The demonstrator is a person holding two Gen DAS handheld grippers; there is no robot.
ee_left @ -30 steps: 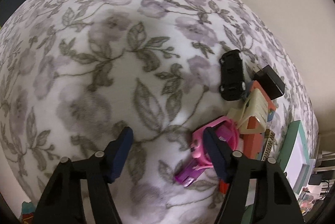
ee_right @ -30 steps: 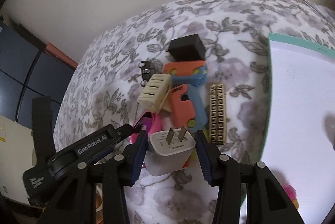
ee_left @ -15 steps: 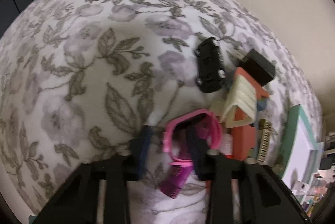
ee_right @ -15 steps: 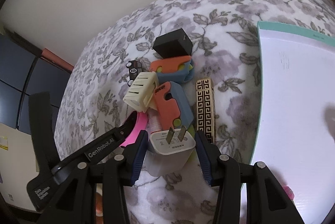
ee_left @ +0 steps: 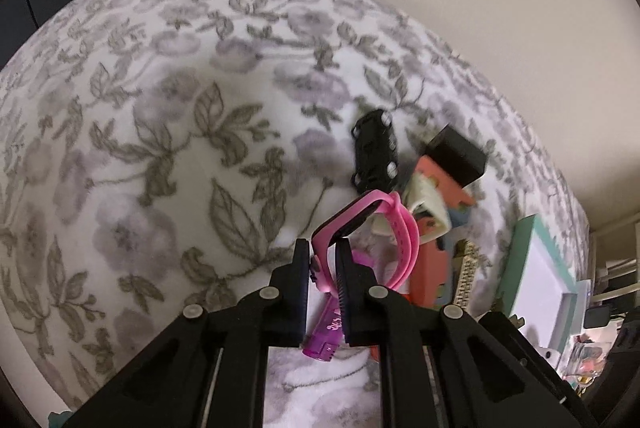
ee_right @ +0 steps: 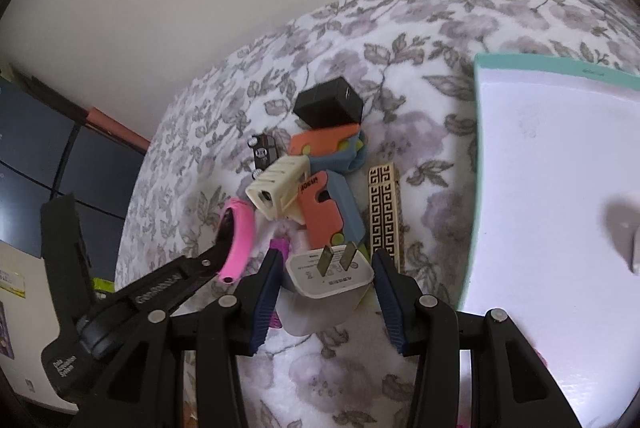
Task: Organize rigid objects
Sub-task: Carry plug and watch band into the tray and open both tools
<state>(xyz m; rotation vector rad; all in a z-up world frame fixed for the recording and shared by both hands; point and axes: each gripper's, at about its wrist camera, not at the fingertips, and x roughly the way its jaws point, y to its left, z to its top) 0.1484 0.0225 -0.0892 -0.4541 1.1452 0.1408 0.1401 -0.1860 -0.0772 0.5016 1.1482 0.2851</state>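
My left gripper (ee_left: pixel 323 274) is shut on a pink watch (ee_left: pixel 372 228) and holds it tilted above the floral cloth; the watch also shows in the right wrist view (ee_right: pixel 237 238). My right gripper (ee_right: pixel 326 278) is shut on a white plug adapter (ee_right: pixel 328 282), prongs facing forward. Ahead lies a pile: a black toy car (ee_left: pixel 374 152), a black cube charger (ee_right: pixel 329 102), a cream slotted block (ee_right: pixel 278 190), orange-and-blue pieces (ee_right: pixel 330 206) and a gold patterned bar (ee_right: pixel 383 214). A purple piece (ee_left: pixel 326 332) lies under the left gripper.
A teal-rimmed white tray (ee_right: pixel 560 188) sits right of the pile, also in the left wrist view (ee_left: pixel 544 280). A beige wall (ee_right: pixel 200 8) runs behind the floral cloth (ee_left: pixel 160 132). Dark cabinets (ee_right: pixel 48 156) stand at the far left.
My left gripper moved to the pink watch, shut on it and lifted it off the cloth. My right gripper kept hold of the white adapter and lowered toward the pile.
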